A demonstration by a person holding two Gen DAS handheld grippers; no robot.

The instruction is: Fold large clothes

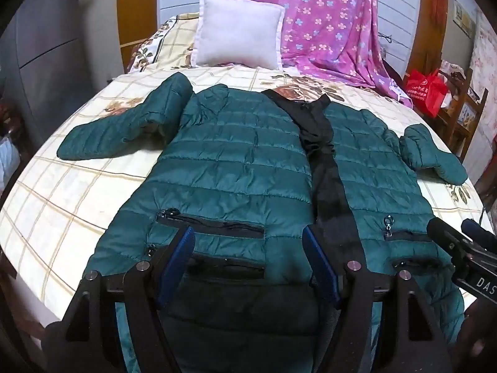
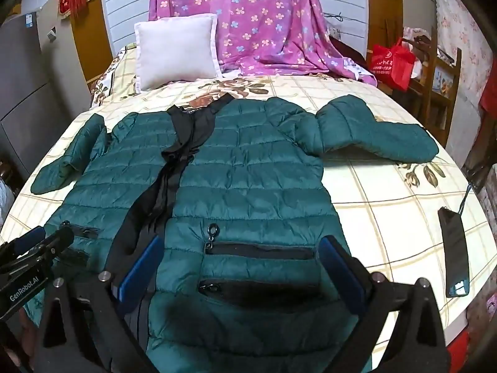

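A dark green quilted jacket (image 1: 236, 155) lies face up and unzipped on the bed, black lining (image 1: 323, 161) showing down the middle, both sleeves spread out. It also shows in the right wrist view (image 2: 248, 168). My left gripper (image 1: 248, 242) is open above the jacket's left front panel by its zip pockets, near the hem. My right gripper (image 2: 239, 251) is open above the other front panel and its pockets. Each gripper's tip shows in the other's view, the right one (image 1: 450, 233) and the left one (image 2: 46, 239). Neither holds anything.
The bed has a cream checked floral sheet (image 1: 77, 199). A white pillow (image 1: 236, 31) and a pink flowered blanket (image 1: 329, 25) lie at the head. A black phone (image 2: 455, 255) with a cable lies at the bed's right edge. A red bag (image 2: 391, 62) hangs by wooden shelves.
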